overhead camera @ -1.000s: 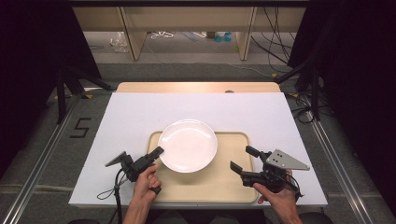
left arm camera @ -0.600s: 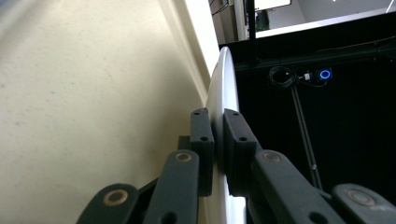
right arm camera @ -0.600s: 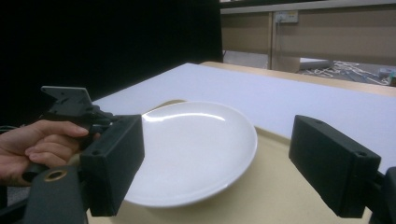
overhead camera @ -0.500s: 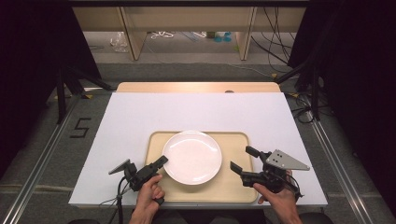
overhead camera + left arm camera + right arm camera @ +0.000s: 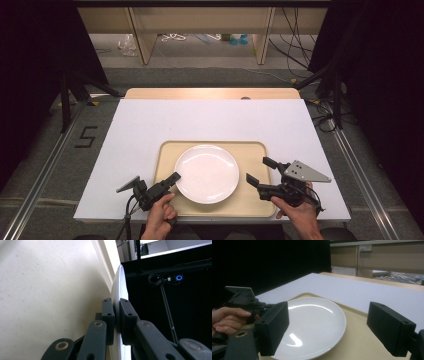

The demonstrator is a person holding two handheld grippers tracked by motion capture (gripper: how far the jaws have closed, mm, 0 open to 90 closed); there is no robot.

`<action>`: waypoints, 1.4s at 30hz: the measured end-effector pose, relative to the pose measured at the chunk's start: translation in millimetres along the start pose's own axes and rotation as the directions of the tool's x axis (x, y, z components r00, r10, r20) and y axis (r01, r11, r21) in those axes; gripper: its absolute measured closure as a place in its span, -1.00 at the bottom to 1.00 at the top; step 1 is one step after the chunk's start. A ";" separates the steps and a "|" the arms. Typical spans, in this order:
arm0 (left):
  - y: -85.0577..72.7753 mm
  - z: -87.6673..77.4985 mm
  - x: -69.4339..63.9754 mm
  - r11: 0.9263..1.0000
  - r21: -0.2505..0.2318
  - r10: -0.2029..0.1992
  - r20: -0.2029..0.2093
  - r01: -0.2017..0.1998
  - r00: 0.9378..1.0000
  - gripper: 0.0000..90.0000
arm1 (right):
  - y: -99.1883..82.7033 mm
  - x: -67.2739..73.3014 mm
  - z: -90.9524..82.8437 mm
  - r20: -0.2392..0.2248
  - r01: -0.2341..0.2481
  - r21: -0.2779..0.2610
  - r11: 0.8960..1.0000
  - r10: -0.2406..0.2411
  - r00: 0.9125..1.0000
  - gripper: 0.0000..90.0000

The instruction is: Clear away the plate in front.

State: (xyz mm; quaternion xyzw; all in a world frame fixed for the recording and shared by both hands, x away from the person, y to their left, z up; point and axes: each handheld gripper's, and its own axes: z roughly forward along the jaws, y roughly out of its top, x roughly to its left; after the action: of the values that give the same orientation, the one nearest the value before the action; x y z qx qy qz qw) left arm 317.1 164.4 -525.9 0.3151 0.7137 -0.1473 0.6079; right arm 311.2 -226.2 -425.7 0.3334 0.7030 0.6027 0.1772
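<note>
The left gripper (image 5: 173, 178) is clamped on the white plate (image 5: 206, 173) rim. The plate rests on the beige tray (image 5: 252, 150). The right gripper (image 5: 260, 171), jaws apart, hovers beside the plate, unobstructed.

plate (image 5: 206, 172) plain white, glossy | tray (image 5: 252, 150) beige | grippers black, jaws incl. | table cover (image 5: 210, 122) white

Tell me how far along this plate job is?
Done: the white plate sits within the beige tray on the white table cover. In hand: the left gripper is shut on the plate's near-left rim, seen clamped in the left gripper view. Left, probably: letting go and pulling clear. The right gripper hangs open beside the plate, holding nothing.
</note>
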 end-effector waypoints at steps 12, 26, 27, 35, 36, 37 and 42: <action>-13.1 12.0 -0.2 1.000 0.016 -0.007 -0.035 0.008 0.999 0.86 | 0.4 -1.3 -2.0 0.009 0.014 0.020 1.000 -0.014 1.000 -0.58; -13.0 17.4 -2.9 0.998 0.043 0.056 -0.090 -0.053 0.994 0.51 | -0.1 -0.3 -0.9 -0.002 0.000 0.015 1.000 0.000 1.000 -0.58; -13.3 17.7 -3.0 0.995 0.053 0.093 -0.080 -0.088 0.992 0.45 | -0.2 -0.6 -0.3 -0.002 0.007 0.007 1.000 -0.007 1.000 -0.58; -5.1 14.2 -15.0 0.980 0.031 0.197 -0.144 -0.194 0.970 0.05 | 0.2 -1.3 -0.4 -0.007 0.016 0.002 1.000 -0.016 1.000 -0.57; -3.9 13.6 -16.3 0.976 0.023 0.217 -0.154 -0.216 0.964 0.04 | 0.2 -1.1 -1.3 -0.005 0.015 0.010 1.000 -0.015 1.000 -0.57; -2.0 12.5 -17.8 0.971 0.025 0.238 -0.167 -0.237 0.957 0.04 | 0.2 -0.9 -1.3 -0.004 0.014 0.008 1.000 -0.014 1.000 -0.57; 1.4 6.5 -26.4 0.942 -0.001 0.330 -0.181 -0.335 0.927 -0.01 | 0.2 0.4 -0.4 -0.008 0.018 0.009 1.000 -0.018 1.000 -0.57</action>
State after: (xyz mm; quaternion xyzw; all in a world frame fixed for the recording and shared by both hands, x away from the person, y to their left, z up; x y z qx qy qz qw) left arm 324.7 154.5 -501.7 0.4336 0.7037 -0.0020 0.5628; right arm 310.7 -226.2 -425.4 0.3254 0.7095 0.5991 0.1780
